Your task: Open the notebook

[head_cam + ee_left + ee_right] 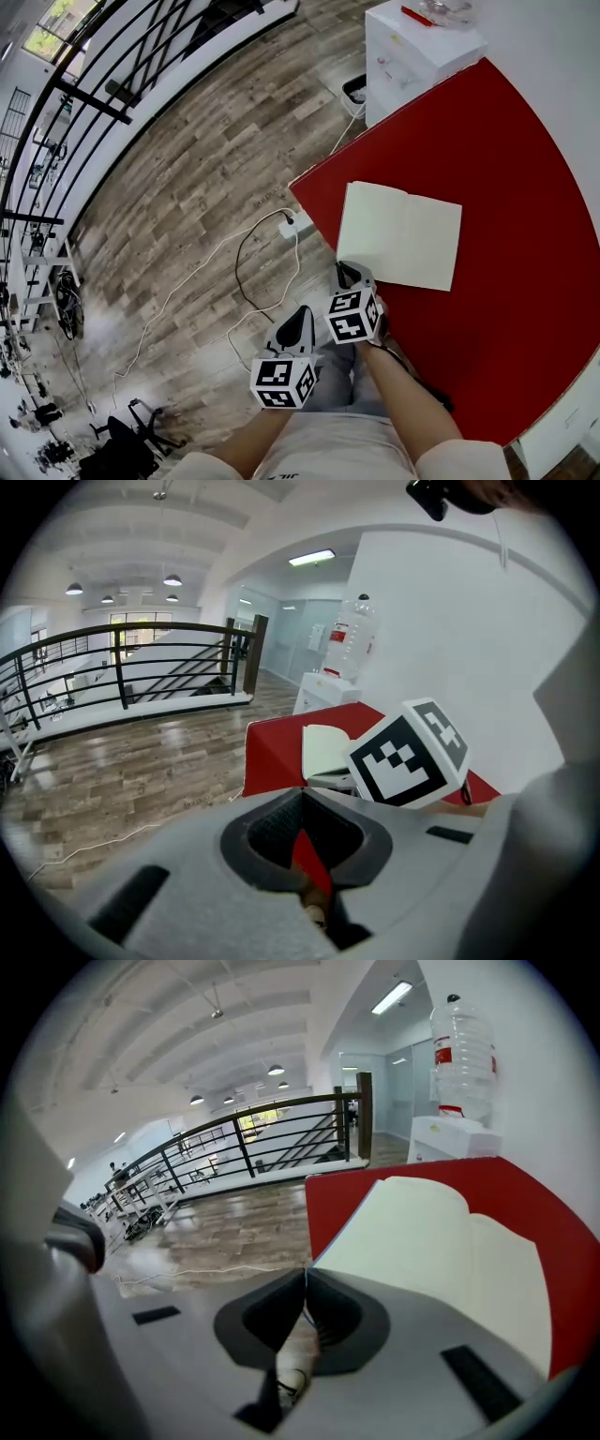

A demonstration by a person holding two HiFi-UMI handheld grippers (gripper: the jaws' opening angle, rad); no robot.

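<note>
The notebook [398,234] lies open on the red table [525,234], its cream pages up. My right gripper [347,274] is at the notebook's near left corner. In the right gripper view its jaws [306,1274] are shut, and the thin blue edge of the notebook's cover [356,1222] runs in between them. My left gripper [302,323] hangs over the floor, just off the table's near left edge, with its jaws together and nothing in them. In the left gripper view the left gripper [302,791] points past the right gripper's marker cube [408,752] at the notebook [323,747].
A white cabinet [412,52] stands at the table's far end with a red pen on it, and a water bottle [462,1049] stands above it. A power strip and cables [291,225] lie on the wooden floor. A black railing [112,75] lies to the left.
</note>
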